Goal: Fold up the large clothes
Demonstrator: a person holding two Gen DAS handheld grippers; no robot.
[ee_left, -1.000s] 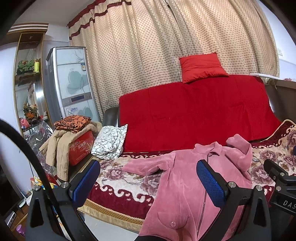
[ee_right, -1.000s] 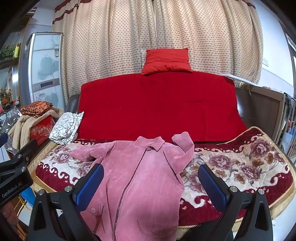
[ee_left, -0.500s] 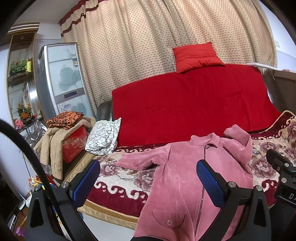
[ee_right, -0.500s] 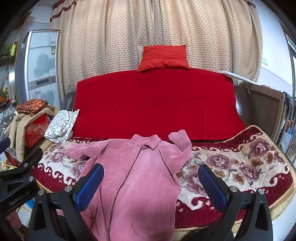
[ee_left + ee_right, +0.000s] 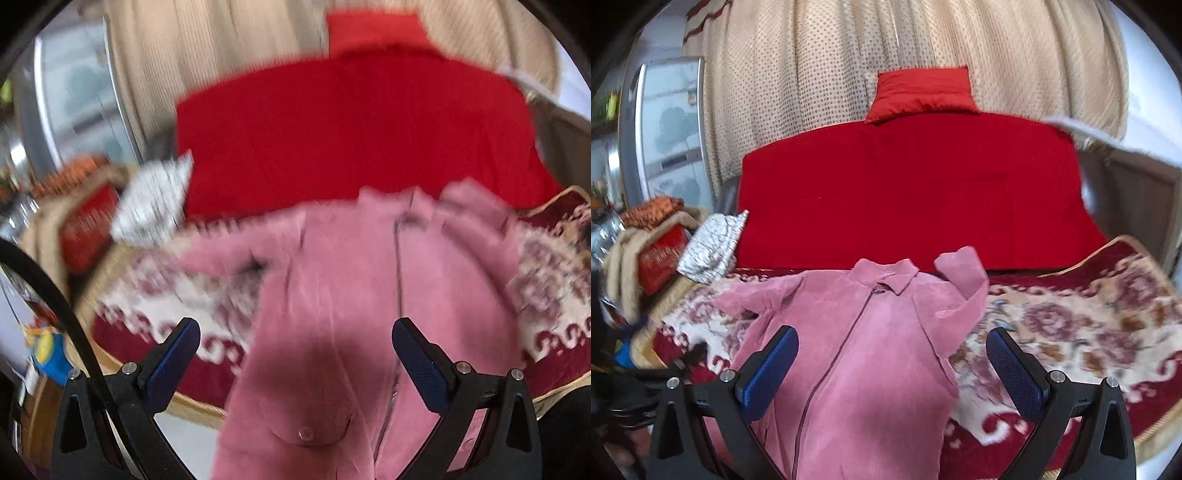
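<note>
A large pink zip-up coat [image 5: 343, 295] lies face up on a floral sofa cover [image 5: 546, 280], its collar toward the red backrest and its hem hanging over the front edge. One sleeve stretches left; the other is folded up near the collar [image 5: 964, 277]. The coat also shows in the right wrist view [image 5: 871, 354]. My left gripper [image 5: 295, 354] is open and empty, above the coat's lower part near a pocket button. My right gripper [image 5: 892, 363] is open and empty, above the coat's right half. The left wrist view is motion-blurred.
A red blanket [image 5: 908, 195] covers the sofa back with a red pillow [image 5: 921, 92] on top. A white patterned cushion [image 5: 711, 243] and a pile of clothes on a red box [image 5: 653, 240] sit at the left. A fridge [image 5: 670, 129] and curtains stand behind.
Both grippers have moved forward and down toward the coat, which now looks larger and lower in both views. The left view has swung right and blurred. Both stay open.
</note>
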